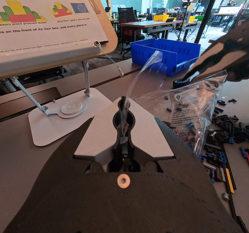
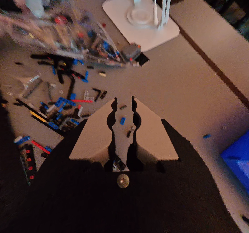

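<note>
My left gripper [image 1: 124, 100] is shut on a corner of a clear plastic bag [image 1: 191, 112] and holds it up above the table. The bag has printed labels, hangs to the right and still holds a few small pieces. My right gripper [image 2: 124, 98] is open and empty, low over the table, with a small blue piece [image 2: 122, 120] and tiny dark pieces lying between its fingers. In the left wrist view the right gripper [image 1: 188, 78] is blurred, its tips beside a black wheel [image 1: 180, 82] with a blue hub. The bag [image 2: 60, 38] is blurred in the right wrist view.
Loose black, blue, red and yellow building pieces [image 1: 222, 139] lie scattered on the table [image 2: 175, 91], also left of my right gripper [image 2: 60, 105]. A blue bin [image 1: 165, 55] stands behind the bag. A document stand with a white base [image 1: 53, 118] holds an instruction sheet at left.
</note>
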Demonstrator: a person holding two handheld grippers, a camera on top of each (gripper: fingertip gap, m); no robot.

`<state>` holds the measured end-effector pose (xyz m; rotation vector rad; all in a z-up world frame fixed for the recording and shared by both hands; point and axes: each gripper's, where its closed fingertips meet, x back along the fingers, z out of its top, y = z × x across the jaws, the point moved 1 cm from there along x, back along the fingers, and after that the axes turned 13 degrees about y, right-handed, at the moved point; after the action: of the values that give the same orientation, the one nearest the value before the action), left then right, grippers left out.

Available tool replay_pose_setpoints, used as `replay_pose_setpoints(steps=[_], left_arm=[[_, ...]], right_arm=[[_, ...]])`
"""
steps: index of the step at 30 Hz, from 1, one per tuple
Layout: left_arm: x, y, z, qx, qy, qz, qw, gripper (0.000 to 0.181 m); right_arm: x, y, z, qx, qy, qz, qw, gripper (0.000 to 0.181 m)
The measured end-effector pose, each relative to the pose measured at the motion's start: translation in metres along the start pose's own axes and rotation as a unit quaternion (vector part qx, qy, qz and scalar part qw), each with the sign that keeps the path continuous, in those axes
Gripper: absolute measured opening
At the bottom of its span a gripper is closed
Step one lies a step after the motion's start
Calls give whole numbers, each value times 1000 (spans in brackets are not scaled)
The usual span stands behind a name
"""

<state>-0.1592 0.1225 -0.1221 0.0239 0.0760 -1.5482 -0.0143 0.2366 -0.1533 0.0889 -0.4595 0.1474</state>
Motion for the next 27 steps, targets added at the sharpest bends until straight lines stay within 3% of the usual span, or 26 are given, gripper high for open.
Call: replay_pose_setpoints(steps=[3, 6, 9, 11, 14, 17, 19, 22, 25, 27], left_arm=[[1, -1, 0, -1, 0, 2, 1000, 0], [1, -2, 0, 1, 0, 3, 1000, 0], [1, -2, 0, 1, 0, 4, 1000, 0], [1, -2, 1, 0, 1, 4, 1000, 0], [1, -1, 1, 2, 2, 2, 1000, 0], [1, 0, 2, 2, 3, -1, 1000, 0], [0, 2, 2, 1, 3, -4, 1000, 0], [-1, 3, 1, -1, 2, -6, 1000, 0], [-1, 3, 1, 0, 2, -6, 1000, 0], [0, 2, 0, 0, 1, -5, 1000, 0]], right_arm=[[-3, 10, -55, -21, -82, -7, 996, 20], [-12, 6, -82, -41, -120, 15, 992, 21], [-20, 5, -97, -36, -154, 17, 987, 20], [-25, 1, -95, -43, -143, 27, 988, 6], [-27, 1, -92, -35, -140, 24, 989, 5], [-20, 2, -60, -38, -89, 13, 995, 5], [-11, -4, -10, -25, -9, 8, 1000, 5], [3, -41, 76, 22, 112, 50, 992, 5], [-8, -78, 119, 69, 126, 93, 985, 5], [-29, -92, 123, 86, 96, 109, 986, 10]])
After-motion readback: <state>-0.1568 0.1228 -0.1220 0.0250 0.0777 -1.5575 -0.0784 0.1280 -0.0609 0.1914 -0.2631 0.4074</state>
